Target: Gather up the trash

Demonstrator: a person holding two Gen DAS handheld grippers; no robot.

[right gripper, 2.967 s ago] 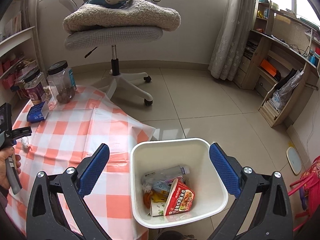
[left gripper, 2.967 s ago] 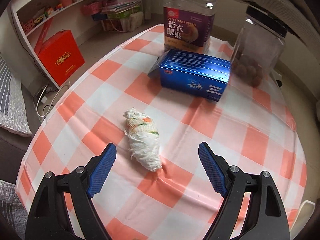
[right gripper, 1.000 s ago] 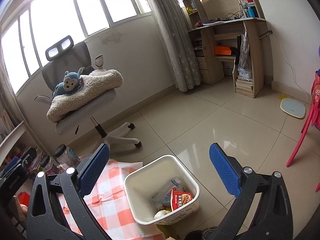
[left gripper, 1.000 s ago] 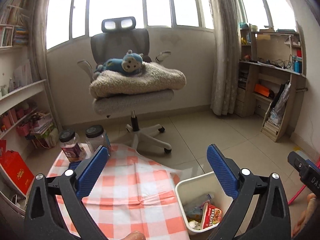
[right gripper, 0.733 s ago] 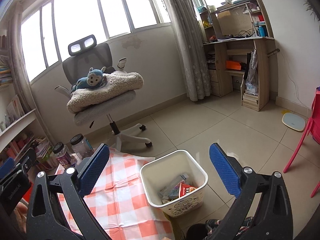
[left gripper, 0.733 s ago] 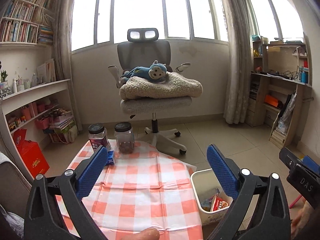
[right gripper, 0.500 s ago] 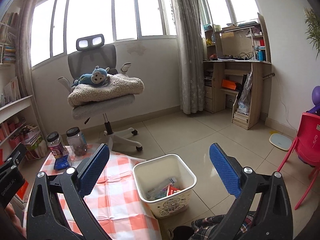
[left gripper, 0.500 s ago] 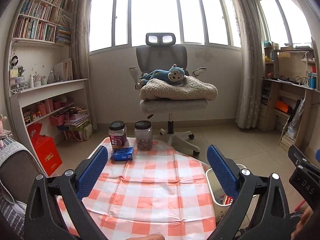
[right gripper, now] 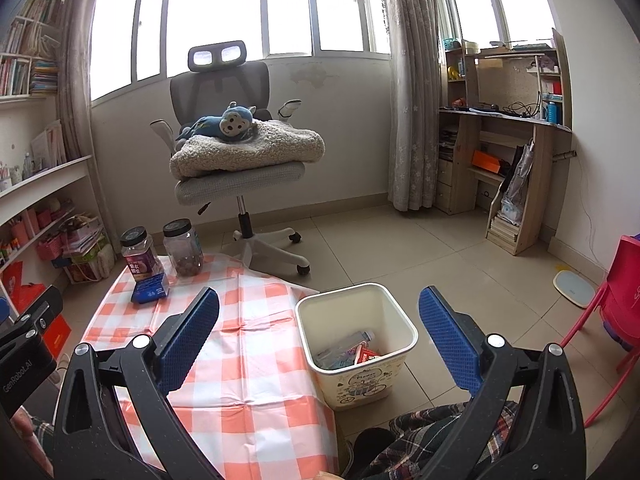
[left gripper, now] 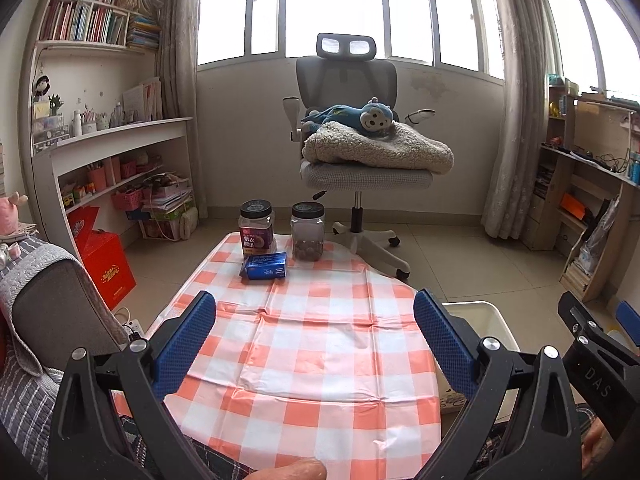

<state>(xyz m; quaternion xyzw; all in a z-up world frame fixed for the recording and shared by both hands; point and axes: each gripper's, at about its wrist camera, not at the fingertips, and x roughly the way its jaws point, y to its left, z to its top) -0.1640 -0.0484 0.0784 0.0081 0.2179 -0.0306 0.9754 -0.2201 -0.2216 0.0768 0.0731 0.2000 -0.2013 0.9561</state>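
Observation:
A cream trash bin stands on the floor right of the table and holds a plastic bottle and a red wrapper; its rim shows in the left wrist view. My left gripper is open and empty, held back above the near end of the orange-checked table. My right gripper is open and empty, high above the bin and the table's edge. No loose trash shows on the cloth.
Two jars and a blue box stand at the table's far end. An office chair with a blanket and a toy monkey stands behind. A red box and shelves are left, a desk and a red chair right.
Both grippers have drawn back and up from the table and bin. The wadded tissue seen on the cloth three seconds ago is gone from it. Both grippers stay open.

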